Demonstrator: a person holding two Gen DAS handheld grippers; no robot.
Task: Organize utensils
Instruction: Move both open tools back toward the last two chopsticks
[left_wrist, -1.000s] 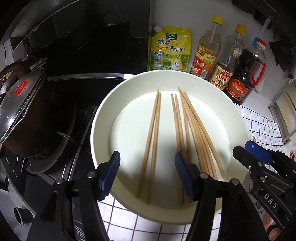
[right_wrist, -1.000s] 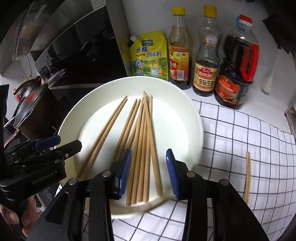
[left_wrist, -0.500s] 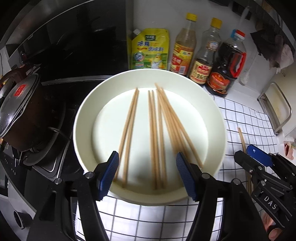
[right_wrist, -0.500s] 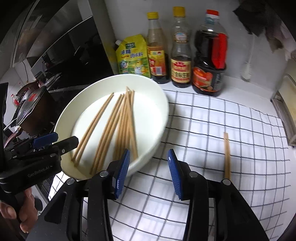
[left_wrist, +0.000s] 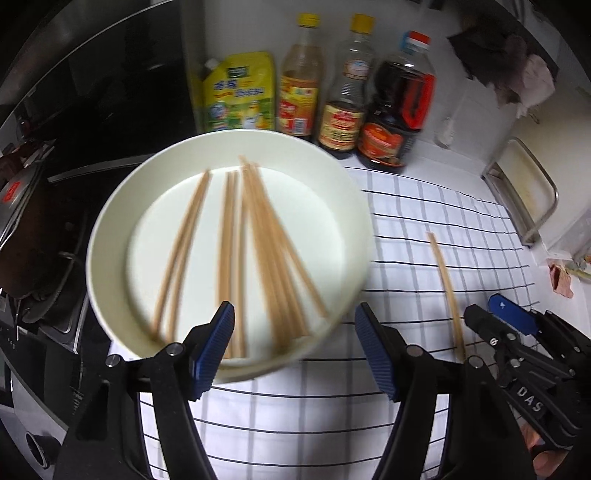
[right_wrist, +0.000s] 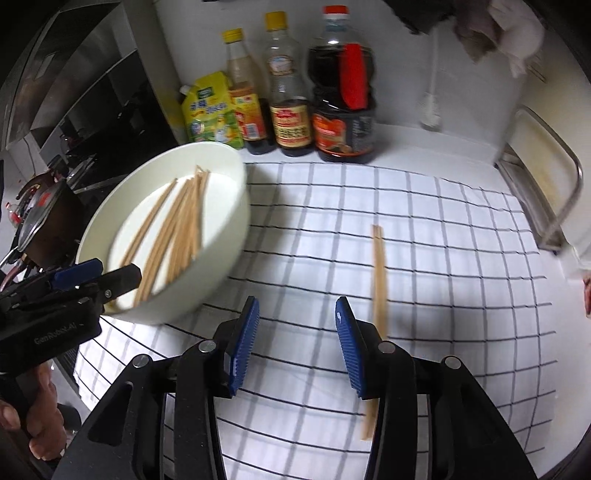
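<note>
A round white dish (left_wrist: 110, 221) holds several wooden chopsticks (left_wrist: 258, 240); it also shows at the left of the right wrist view (right_wrist: 229, 229) with the chopsticks (right_wrist: 177, 221) inside. A pair of chopsticks (right_wrist: 379, 269) lies alone on the checked cloth, seen in the left wrist view (left_wrist: 445, 284) too. My left gripper (left_wrist: 295, 339) is open and empty over the dish's near right rim. My right gripper (right_wrist: 297, 343) is open and empty above the cloth, just left of the loose chopsticks.
A yellow seasoning pouch (left_wrist: 240, 92) and three sauce bottles (left_wrist: 345, 92) stand against the back wall. A stove with a lidded pot (left_wrist: 22, 206) is at the left. A metal rack (right_wrist: 546, 177) stands at the right. The white checked cloth (right_wrist: 443, 295) covers the counter.
Both grippers have swung right. The dish has shifted left in both views and the loose chopsticks now sit close to my right gripper. Both stay open.
</note>
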